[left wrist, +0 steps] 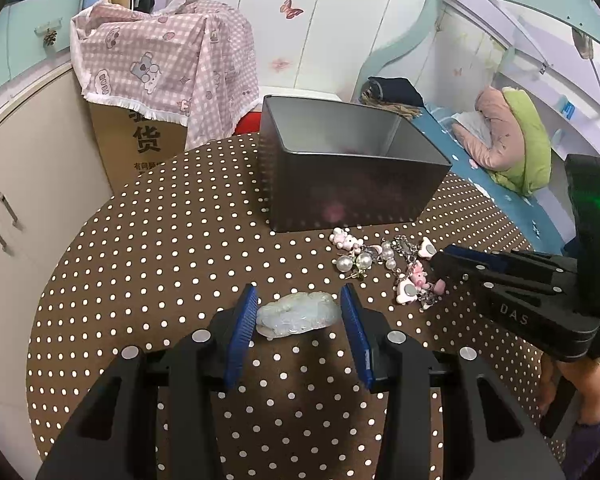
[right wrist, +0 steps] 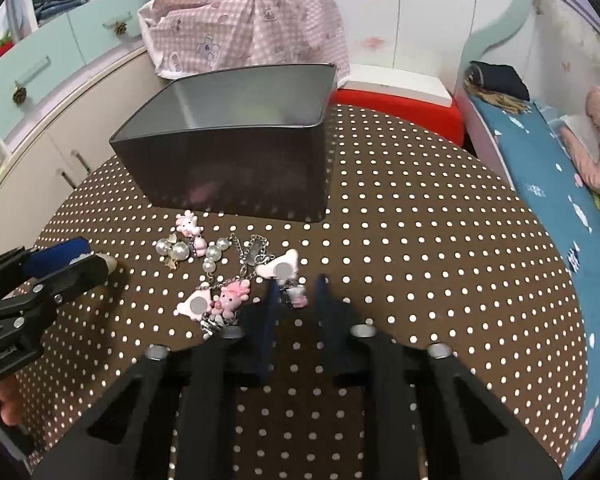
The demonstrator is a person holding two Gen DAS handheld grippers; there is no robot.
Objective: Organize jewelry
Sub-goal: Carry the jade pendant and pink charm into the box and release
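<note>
Left wrist view: the letters "DAS" are embossed on the black body of the right tool (left wrist: 440, 270), beside the tabletop's right edge. A large printed character "货" is carried on the front of the cardboard box (left wrist: 140, 148) beyond the tabletop's far-left edge; a partly covered character stands above it, and a line of smaller characters below it is cut off by the tabletop and cannot be read in full. Right wrist view: embossed lettering on the left tool (right wrist: 96, 258) is too blurred to be read.
</note>
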